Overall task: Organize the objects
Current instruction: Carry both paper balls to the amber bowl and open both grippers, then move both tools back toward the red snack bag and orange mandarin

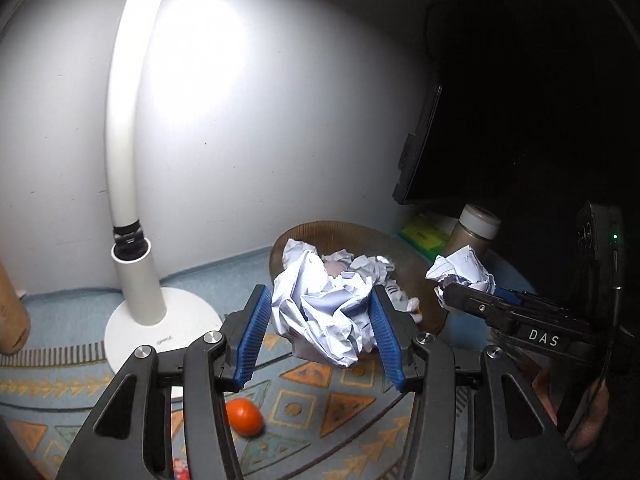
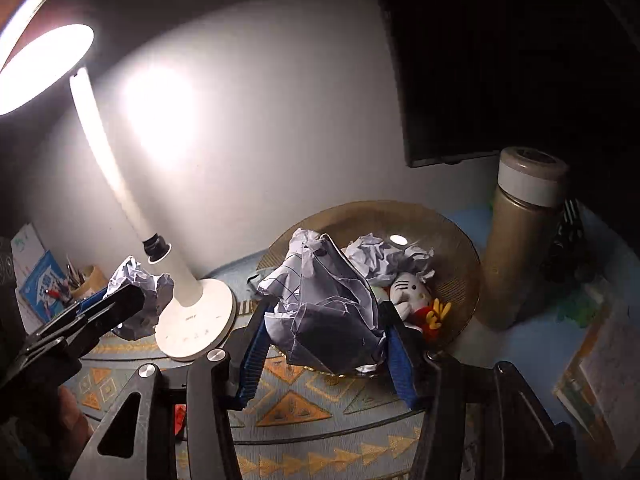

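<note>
Left gripper (image 1: 320,332): clenched on a crumpled paper wad (image 1: 324,316), which is pinched between the blue pads (image 1: 252,336) and carried clear of the patterned cloth (image 1: 304,404).
Right gripper (image 2: 326,352): clenched on a second paper wad (image 2: 332,312), likewise held off the cloth; its pads are largely hidden by the paper.
Wad in the left gripper: seen dead ahead at 12 o'clock in the left wrist view, filling the gap between the pads; no clear long axis can be told, as it is a rough ball.
Wad in the right gripper: at 12 o'clock in the right wrist view, bulging above and past the fingertips.
Brown dish (image 2: 460,240): the relation on which the next move is judged to turn. It lies ahead of both grippers, at about 12 to 1 o'clock, just beyond each held wad.
Contents of dish: more crumpled paper (image 2: 384,256) and a small plush toy (image 2: 408,292).
Nearer hand: the right gripper is judged slightly nearer the dish; in the left wrist view it is seen at 3 o'clock.
Bystanders: lamp (image 1: 140,280) at 10 o'clock, flask (image 2: 520,240) at 2 o'clock, orange fruit (image 1: 244,416) below the left gripper.
Next move: a short carry forward over the dish rim is probably called for, then release.
</note>
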Available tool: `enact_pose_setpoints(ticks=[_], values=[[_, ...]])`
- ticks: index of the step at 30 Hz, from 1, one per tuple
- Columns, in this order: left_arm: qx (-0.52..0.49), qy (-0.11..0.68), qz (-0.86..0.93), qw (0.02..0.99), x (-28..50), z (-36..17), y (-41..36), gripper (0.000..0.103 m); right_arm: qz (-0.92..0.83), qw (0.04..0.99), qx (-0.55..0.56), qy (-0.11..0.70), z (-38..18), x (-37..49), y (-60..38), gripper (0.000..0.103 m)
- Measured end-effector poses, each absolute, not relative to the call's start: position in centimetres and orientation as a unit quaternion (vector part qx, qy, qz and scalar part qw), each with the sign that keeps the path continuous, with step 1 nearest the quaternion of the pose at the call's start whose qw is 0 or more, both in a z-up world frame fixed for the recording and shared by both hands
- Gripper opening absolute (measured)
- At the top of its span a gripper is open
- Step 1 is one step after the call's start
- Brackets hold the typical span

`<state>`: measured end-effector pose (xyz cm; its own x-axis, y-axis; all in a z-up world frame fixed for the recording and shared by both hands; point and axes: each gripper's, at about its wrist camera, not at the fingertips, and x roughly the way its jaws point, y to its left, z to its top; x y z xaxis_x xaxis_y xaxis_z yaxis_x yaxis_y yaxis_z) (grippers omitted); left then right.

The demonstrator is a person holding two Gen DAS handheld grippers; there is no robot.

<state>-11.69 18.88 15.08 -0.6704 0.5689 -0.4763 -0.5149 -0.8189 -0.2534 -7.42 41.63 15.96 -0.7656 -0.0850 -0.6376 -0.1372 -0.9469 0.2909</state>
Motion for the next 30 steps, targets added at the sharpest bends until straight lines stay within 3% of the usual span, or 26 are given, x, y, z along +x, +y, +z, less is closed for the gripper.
enact_pose_setpoints(ticks=[7, 11, 13, 15, 30], values=[[-0.290, -0.034, 0.901, 0.321, -17.0, 13.4, 26.4, 0.049, 0.917, 0.081, -0.367, 0.134, 14.9, -13.2, 44.8, 0.052], [-0.298, -0.035, 0.900, 0.315, -18.7, 11.6, 28.5, 0.054, 0.905, 0.072, -0.400, 0.124, 12.8, -15.3, 44.9, 0.062], [-0.315, -0.039, 0.893, 0.320, -19.4, 10.8, 29.0, 0.079, 0.905, 0.086, -0.397, 0.127, 12.3, -15.5, 45.3, 0.067], [-0.312, -0.042, 0.898, 0.307, -19.6, 10.4, 28.8, 0.085, 0.906, 0.086, -0.396, 0.126, 12.2, -15.3, 45.3, 0.068], [-0.255, -0.082, 0.922, 0.278, -11.4, 18.0, 17.6, 0.086, 0.949, 0.023, -0.309, 0.067, 19.7, -6.0, 36.6, 0.069]])
